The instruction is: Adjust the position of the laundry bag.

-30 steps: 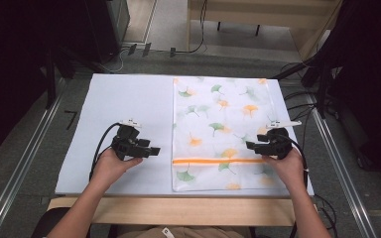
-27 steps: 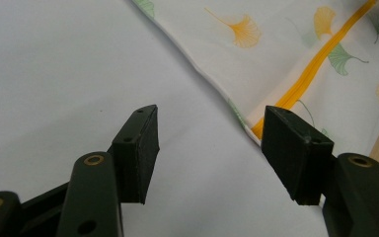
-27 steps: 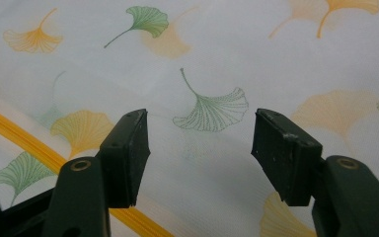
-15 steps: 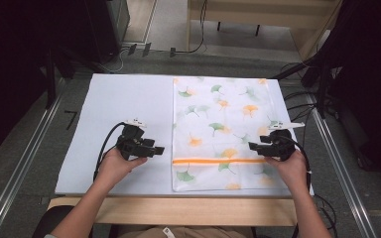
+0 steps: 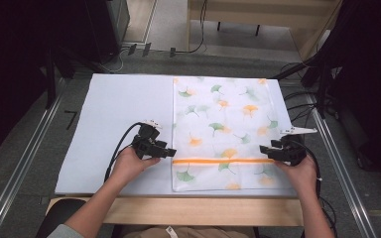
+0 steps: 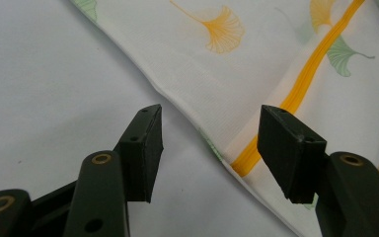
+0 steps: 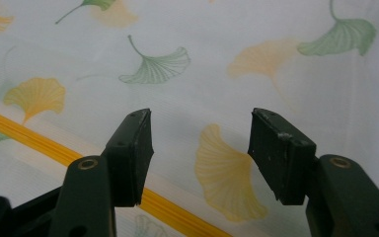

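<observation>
Here the cloth's (image 6: 256, 64) edge lies between the left tool's (image 6: 209, 143) jaws

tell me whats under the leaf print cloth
The leaf print cloth lies flat on a white sheet that covers the table. The sheet shows bare beside it. Anything directly beneath the cloth is covered.

The cloth (image 5: 223, 129) looks thin, smooth and matt with a printed leaf pattern, the sheet (image 5: 119, 109) under it is matt white paper, the table edge (image 5: 178, 210) pale wood.
</observation>
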### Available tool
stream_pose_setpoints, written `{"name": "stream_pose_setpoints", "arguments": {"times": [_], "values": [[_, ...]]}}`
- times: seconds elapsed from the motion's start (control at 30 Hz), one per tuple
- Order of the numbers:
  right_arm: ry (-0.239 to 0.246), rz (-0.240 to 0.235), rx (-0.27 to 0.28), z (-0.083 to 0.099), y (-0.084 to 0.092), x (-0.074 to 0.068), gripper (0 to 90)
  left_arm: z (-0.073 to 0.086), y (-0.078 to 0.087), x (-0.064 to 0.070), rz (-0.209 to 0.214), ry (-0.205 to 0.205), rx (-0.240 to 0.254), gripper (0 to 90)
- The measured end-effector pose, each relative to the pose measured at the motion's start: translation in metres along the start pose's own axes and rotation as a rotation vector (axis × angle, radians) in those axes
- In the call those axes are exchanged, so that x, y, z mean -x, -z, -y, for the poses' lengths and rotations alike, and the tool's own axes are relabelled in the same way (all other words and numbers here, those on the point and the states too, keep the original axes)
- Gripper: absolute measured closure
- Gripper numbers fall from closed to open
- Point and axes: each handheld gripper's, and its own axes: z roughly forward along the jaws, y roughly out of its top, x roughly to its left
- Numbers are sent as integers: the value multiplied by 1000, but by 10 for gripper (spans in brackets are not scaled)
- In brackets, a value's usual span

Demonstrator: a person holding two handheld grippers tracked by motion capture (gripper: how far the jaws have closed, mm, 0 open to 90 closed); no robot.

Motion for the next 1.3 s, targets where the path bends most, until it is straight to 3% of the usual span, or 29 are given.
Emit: {"name": "stream_pose_setpoints", "arguments": {"times": [0.4,0.5,0.57,0.6,0.77,0.9,0.97,1.07,1.17,1.3], "values": [[-62,86,20,10,11,27,434,-3,-18,-6,-33,29,-2,436],[-82,123,23,11,11,35,421,-4,-21,-4,-64,18,11,453],[-104,137,6,13,7,42,413,-5,-22,-3,-65,50,21,451],[-104,137,6,13,7,42,413,-5,-23,-3,-62,60,26,451],[-122,125,-17,16,0,48,405,-6,-26,2,-72,28,23,475],[-117,121,-28,15,-5,46,378,-7,-29,6,-88,17,27,516],[-123,122,-23,15,-6,46,364,-7,-31,8,-53,17,23,552],[-118,119,-22,13,-8,41,434,-7,-34,15,-51,-6,13,612],[-98,116,-25,12,-9,37,499,-8,-34,18,-78,-45,7,648],[-108,150,-26,12,-8,38,642,-7,-34,14,-78,-29,14,736]]}}
